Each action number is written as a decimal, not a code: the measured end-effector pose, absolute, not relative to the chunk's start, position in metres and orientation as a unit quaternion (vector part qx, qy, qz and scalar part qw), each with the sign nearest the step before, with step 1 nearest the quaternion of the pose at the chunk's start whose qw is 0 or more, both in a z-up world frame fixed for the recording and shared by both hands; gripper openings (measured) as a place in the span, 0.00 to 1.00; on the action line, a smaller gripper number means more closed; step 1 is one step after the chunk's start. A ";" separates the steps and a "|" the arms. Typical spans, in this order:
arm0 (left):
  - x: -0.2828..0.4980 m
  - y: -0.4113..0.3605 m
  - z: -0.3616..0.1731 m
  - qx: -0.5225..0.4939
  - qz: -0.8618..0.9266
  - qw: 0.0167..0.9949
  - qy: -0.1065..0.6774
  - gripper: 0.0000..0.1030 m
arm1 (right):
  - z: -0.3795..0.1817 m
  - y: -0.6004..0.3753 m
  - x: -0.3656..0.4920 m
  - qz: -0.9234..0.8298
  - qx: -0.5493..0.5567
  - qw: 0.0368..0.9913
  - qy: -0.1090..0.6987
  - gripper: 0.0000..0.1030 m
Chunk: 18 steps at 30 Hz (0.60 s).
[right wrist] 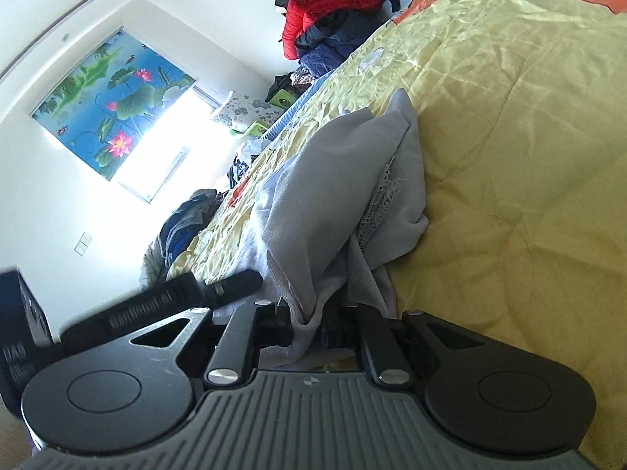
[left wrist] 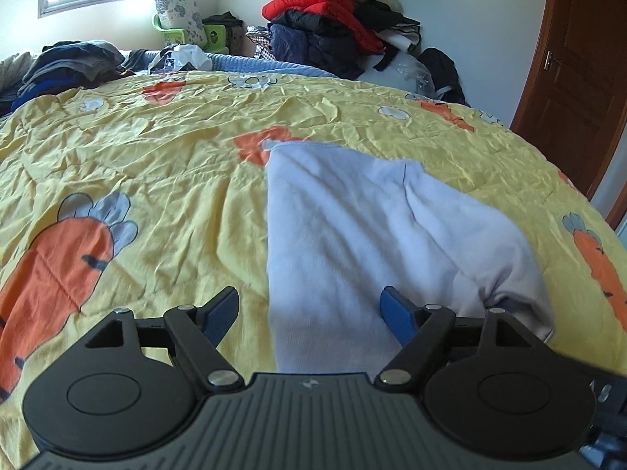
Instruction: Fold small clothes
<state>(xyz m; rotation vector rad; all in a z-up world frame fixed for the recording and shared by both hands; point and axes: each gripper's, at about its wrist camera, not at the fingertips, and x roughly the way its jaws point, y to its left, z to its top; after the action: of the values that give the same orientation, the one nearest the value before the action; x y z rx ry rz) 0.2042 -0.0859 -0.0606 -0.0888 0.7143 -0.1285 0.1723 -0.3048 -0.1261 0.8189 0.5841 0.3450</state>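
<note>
While the left gripper (left wrist: 311,311) hovers with its blue fingers (left wrist: 395,315) spread apart, the pale lilac garment (left wrist: 352,227) lies flat on the yellow carrot-print bed (left wrist: 137,156); from the right wrist, the right gripper (right wrist: 311,323) is clamped on a bunched edge of the garment (right wrist: 313,211), lifting it off the bed (right wrist: 509,156).
</note>
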 end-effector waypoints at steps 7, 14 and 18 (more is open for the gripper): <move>0.197 -0.084 -0.067 -0.048 -0.059 0.937 0.342 0.80 | -0.127 -0.305 0.172 0.163 0.389 0.863 0.278 0.11; 0.193 -0.083 -0.073 -0.051 -0.057 0.940 0.334 0.84 | -0.128 -0.306 0.172 0.164 0.397 0.860 0.277 0.12; 0.192 -0.082 -0.074 -0.050 -0.057 0.941 0.330 0.84 | -0.129 -0.307 0.170 0.165 0.401 0.858 0.276 0.12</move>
<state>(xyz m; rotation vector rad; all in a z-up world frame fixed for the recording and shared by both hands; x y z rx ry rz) 0.1921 -0.0818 -0.0743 -0.1024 0.6736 -0.1157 0.1703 -0.3073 -0.1290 0.8420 0.5805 0.3459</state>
